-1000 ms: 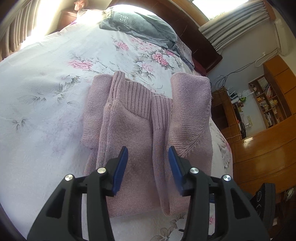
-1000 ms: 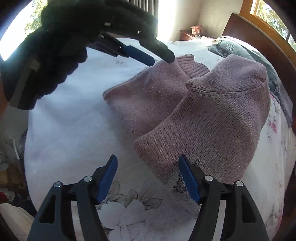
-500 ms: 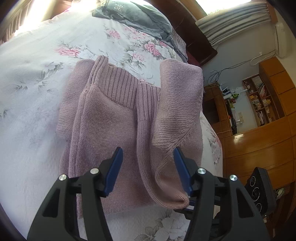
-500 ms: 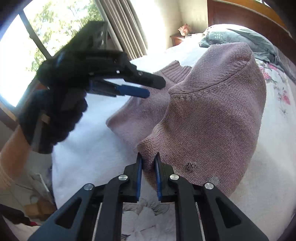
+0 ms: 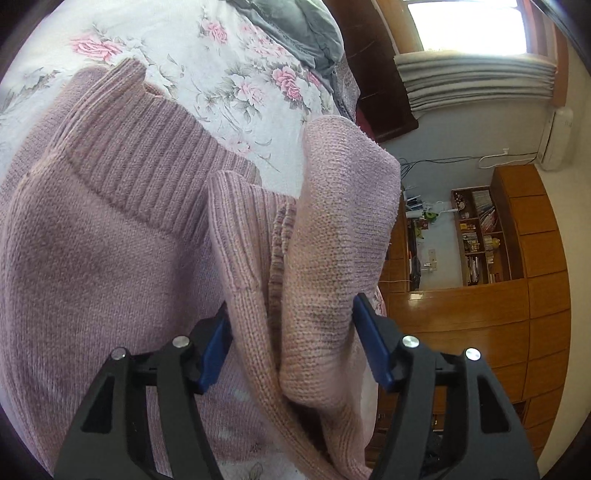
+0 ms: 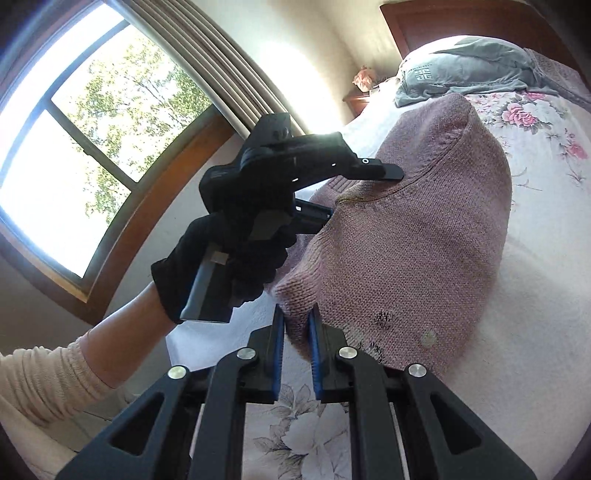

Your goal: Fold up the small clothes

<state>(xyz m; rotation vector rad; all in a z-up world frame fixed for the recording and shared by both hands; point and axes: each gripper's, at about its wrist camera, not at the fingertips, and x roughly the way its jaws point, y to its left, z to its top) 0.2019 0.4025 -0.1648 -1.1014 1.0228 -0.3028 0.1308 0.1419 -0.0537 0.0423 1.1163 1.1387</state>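
Your right gripper (image 6: 296, 334): jaws nearly closed, pinching knit fabric between the blue pads (image 6: 277, 354). Your left gripper (image 5: 291, 339): jaws spread wide, fabric between them. Your left hand (image 6: 236, 258): black-gloved, wrapped around its handle, bare wrist, cream sleeve (image 6: 40, 380).

Sweater (image 5: 92, 258) spread on bed (image 6: 535, 258), folded sleeve (image 5: 332, 258) raised between open left gripper (image 5: 291, 343) pads. Right gripper (image 6: 296, 350) clamped on sleeve edge near bed's front. Gloved left hand (image 6: 236, 258) left of sweater. Pillow (image 6: 461, 74) behind, against headboard (image 6: 461, 22).
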